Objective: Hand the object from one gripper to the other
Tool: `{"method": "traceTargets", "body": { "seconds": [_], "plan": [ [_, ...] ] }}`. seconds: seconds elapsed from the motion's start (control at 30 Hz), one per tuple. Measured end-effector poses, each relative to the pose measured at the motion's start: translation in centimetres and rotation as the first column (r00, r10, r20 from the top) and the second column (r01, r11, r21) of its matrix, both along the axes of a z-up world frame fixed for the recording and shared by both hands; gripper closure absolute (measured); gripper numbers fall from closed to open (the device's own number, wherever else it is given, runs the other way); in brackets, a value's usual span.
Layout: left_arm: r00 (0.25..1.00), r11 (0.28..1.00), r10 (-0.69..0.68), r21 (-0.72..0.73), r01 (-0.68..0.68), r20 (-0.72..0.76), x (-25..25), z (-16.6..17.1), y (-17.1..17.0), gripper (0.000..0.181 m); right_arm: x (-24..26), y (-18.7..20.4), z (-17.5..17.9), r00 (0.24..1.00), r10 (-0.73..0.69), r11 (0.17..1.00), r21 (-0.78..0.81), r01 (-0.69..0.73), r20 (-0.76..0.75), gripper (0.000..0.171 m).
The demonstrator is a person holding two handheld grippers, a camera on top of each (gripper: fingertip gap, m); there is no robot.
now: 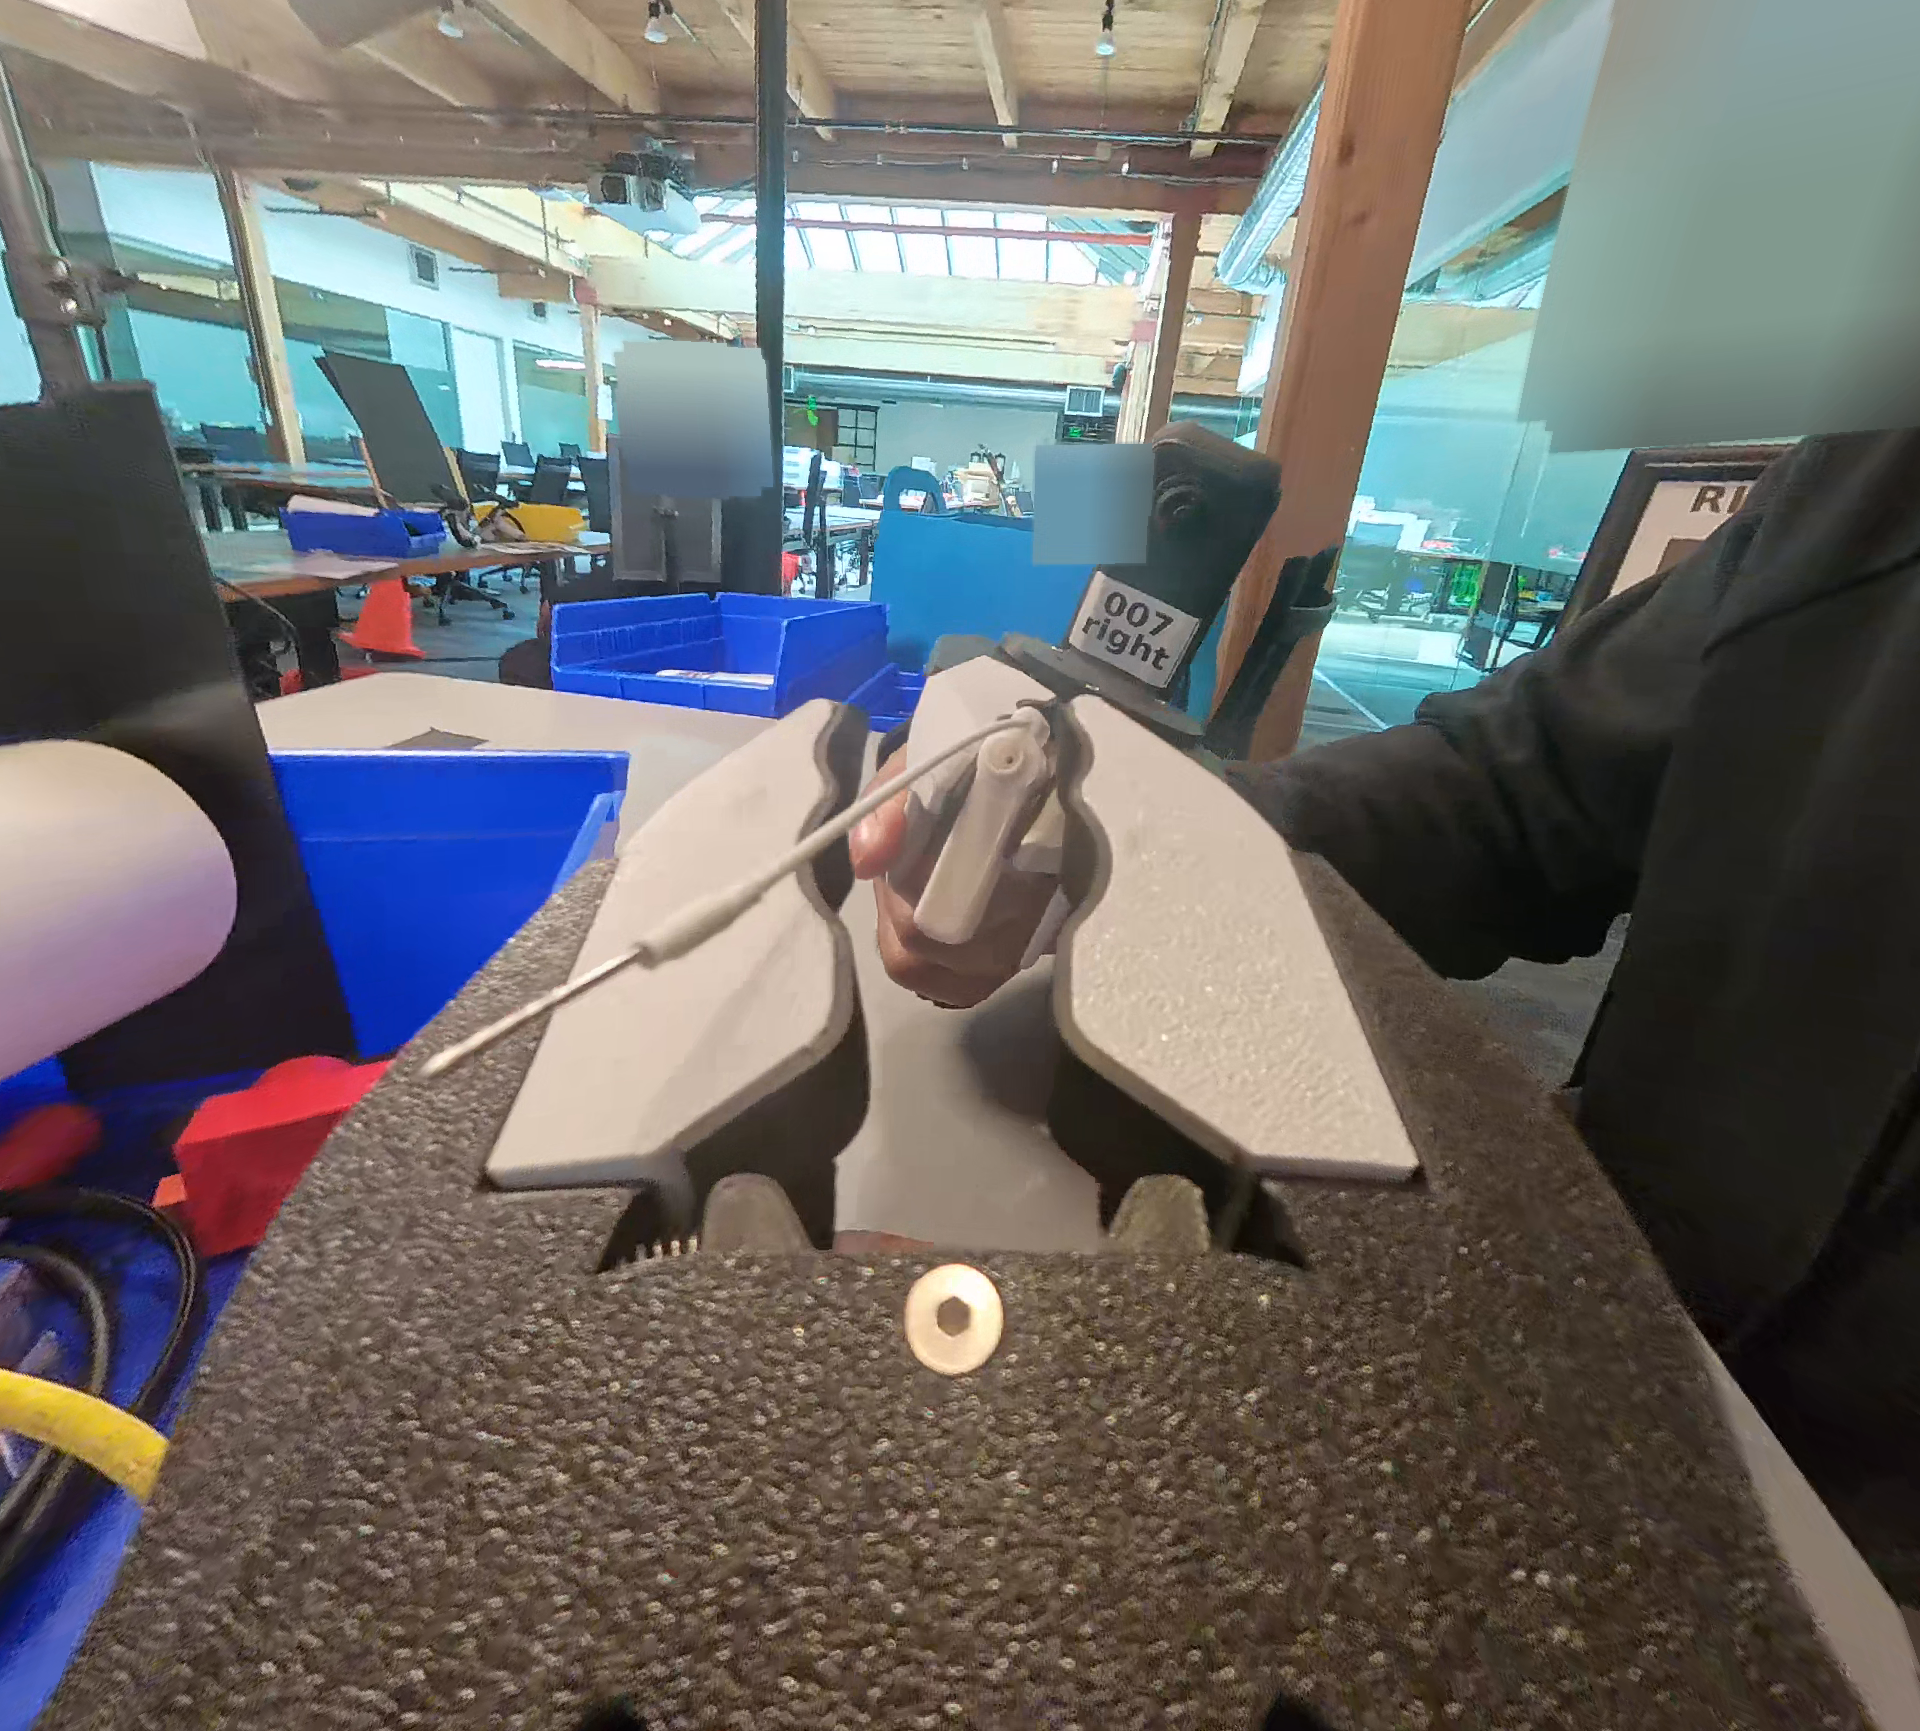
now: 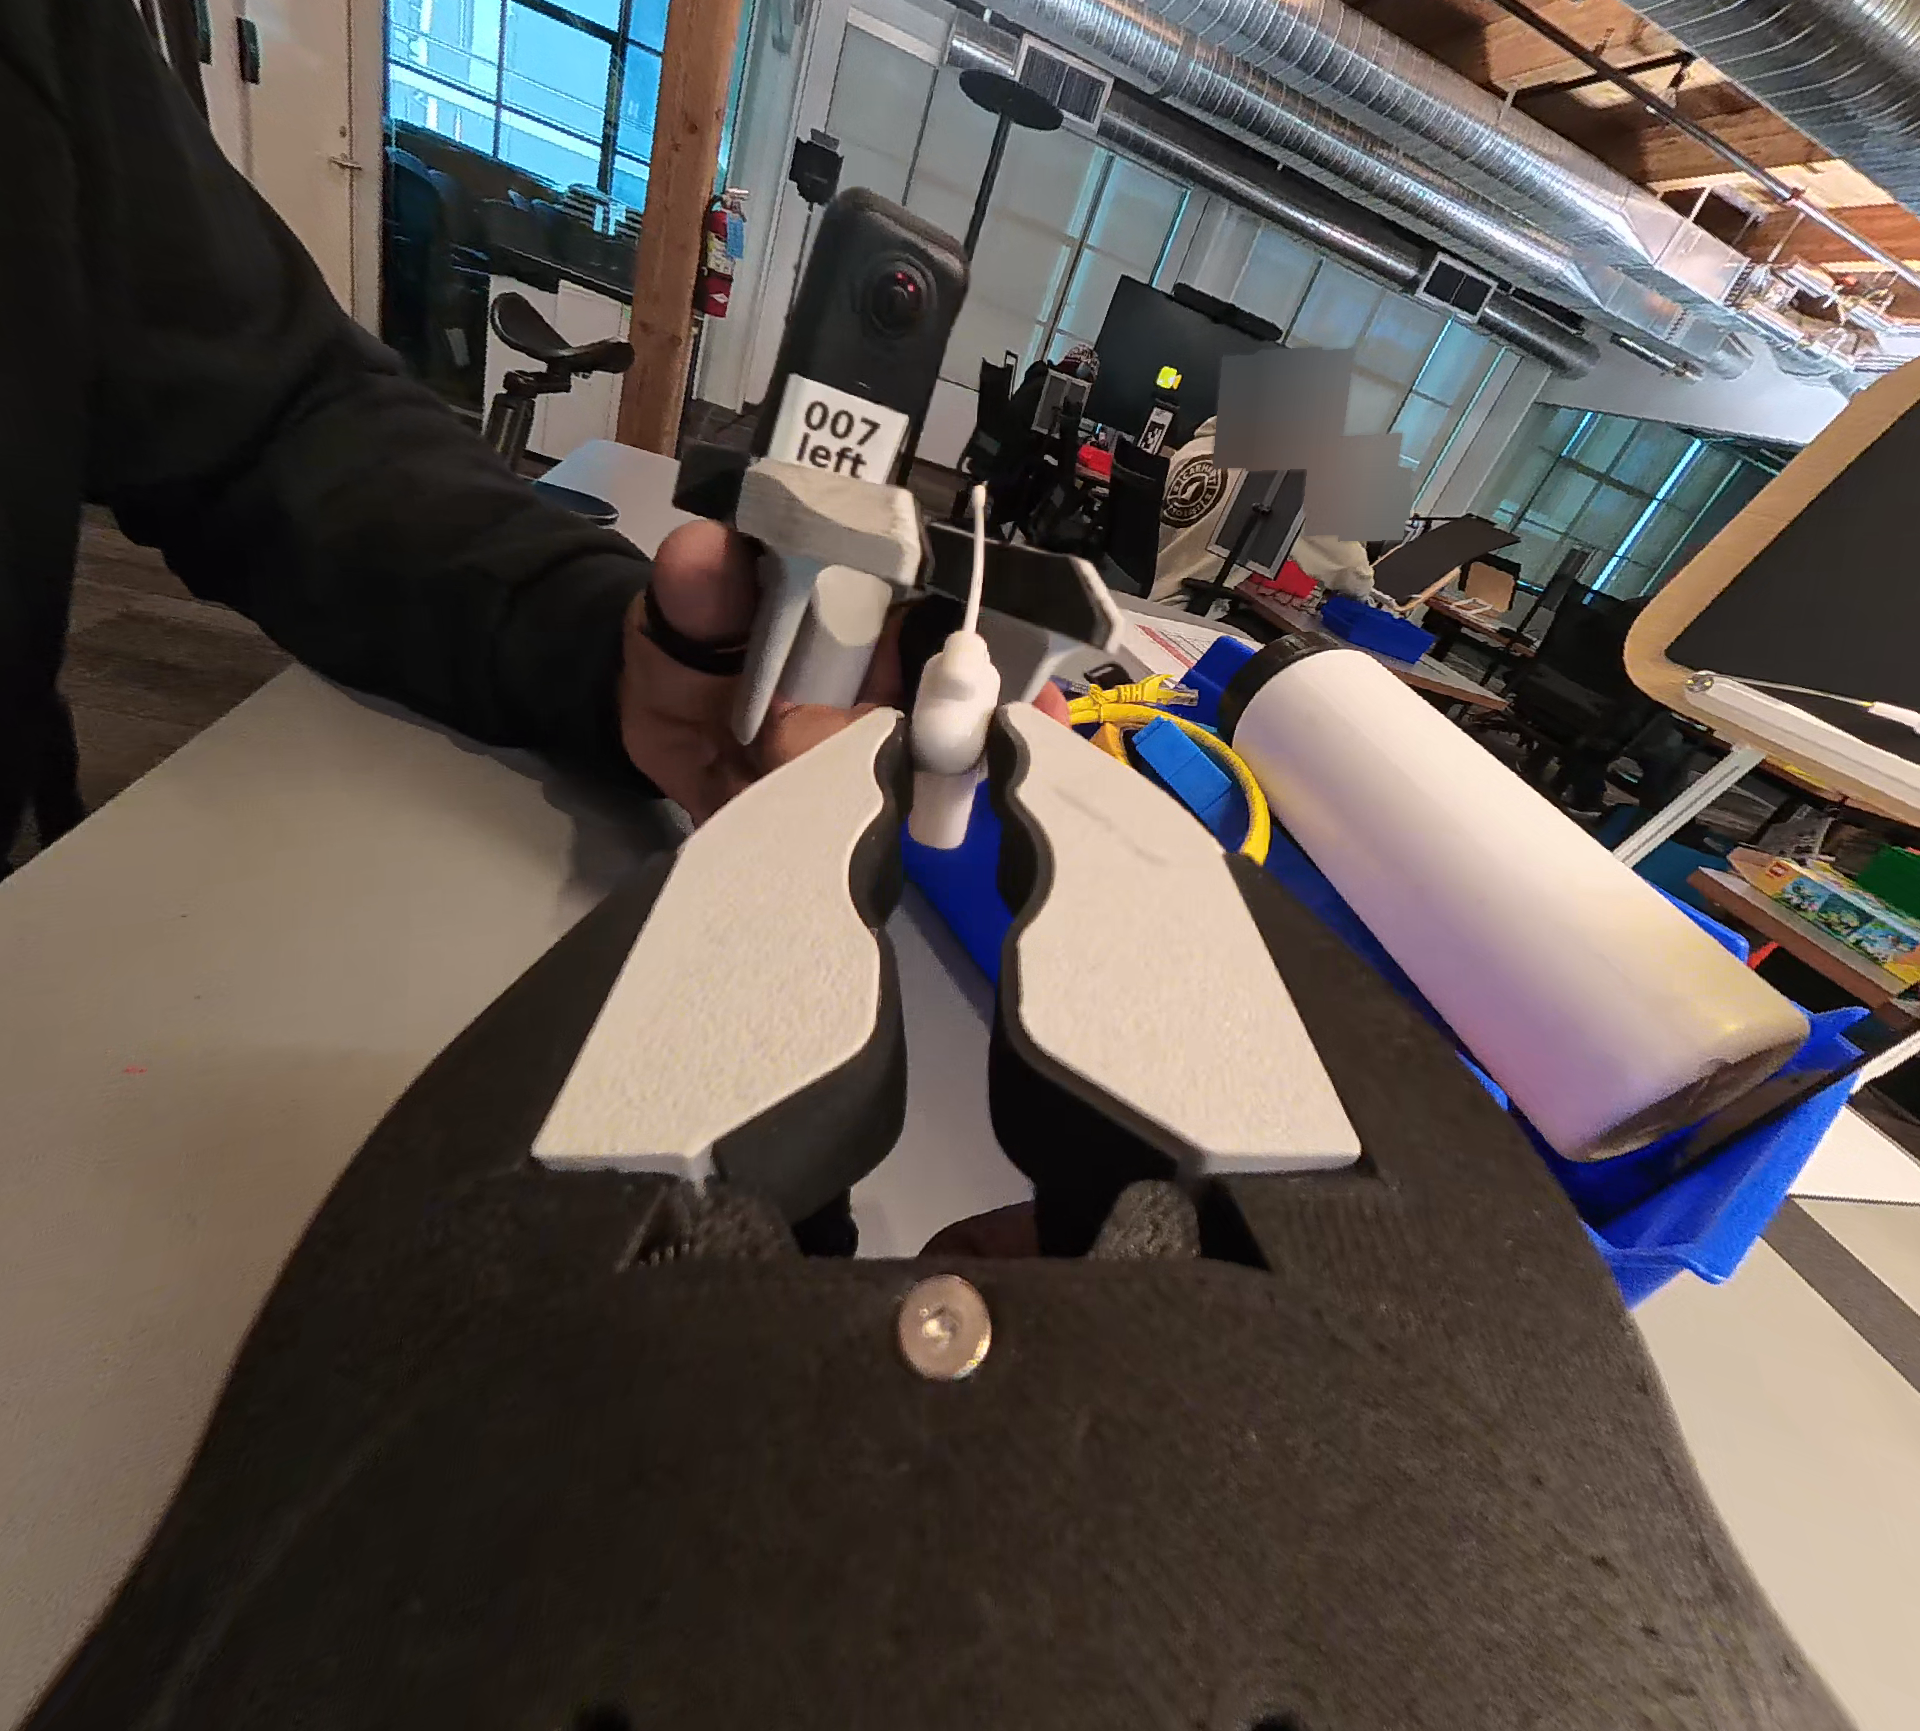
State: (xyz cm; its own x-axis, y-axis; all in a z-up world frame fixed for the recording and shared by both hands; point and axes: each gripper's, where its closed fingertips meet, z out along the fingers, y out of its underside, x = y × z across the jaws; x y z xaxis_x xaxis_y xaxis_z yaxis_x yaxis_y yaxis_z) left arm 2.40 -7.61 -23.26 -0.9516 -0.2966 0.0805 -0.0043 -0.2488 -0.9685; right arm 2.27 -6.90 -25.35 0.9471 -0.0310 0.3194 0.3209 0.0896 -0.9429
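white probe [image 2: 948, 725], blue bin [image 1: 457, 860], white bottle [image 2: 1475, 892], yellow cable [image 2: 1132, 705].

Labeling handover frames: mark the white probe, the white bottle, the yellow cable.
white probe [image 2: 945, 725]: right wrist view, on its thick body between the fingers.
white bottle [image 2: 1455, 881]: right wrist view, mid-barrel.
yellow cable [image 2: 1127, 702]: right wrist view, on the coil.

Two grippers show: the left gripper [image 1: 961, 746] and the right gripper [image 2: 943, 751]. One white probe [image 2: 948, 725] with a thin wire sits at frame centre. One white bottle [image 2: 1496, 892] lies right. One yellow cable [image 2: 1132, 702] is coiled mid-frame. Blue bins [image 1: 717, 642] number perhaps three; background blur hinders counting. One orange cone [image 1: 382, 621] stands left.
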Motion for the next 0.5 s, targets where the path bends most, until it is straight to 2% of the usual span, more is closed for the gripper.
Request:
{"method": "traceTargets", "body": {
  "seconds": [0.17, 0.5],
  "plan": [
    [0.999, 1.000, 0.000, 0.010, 0.000, 0.037, -0.33, -0.06, -0.07, 0.166, 0.16, 0.02, -0.04, 1.000, -0.001, 1.000, 0.004, 0.001, -0.018, 0.158],
    [0.998, 0.999, 0.000, 0.053, -0.003, 0.070, -0.73, -0.42, -0.51, 0.178, -0.15, 0.49, -0.69, 1.000, 0.009, 1.000, -0.026, -0.010, -0.028, 0.157]
  ]
}}
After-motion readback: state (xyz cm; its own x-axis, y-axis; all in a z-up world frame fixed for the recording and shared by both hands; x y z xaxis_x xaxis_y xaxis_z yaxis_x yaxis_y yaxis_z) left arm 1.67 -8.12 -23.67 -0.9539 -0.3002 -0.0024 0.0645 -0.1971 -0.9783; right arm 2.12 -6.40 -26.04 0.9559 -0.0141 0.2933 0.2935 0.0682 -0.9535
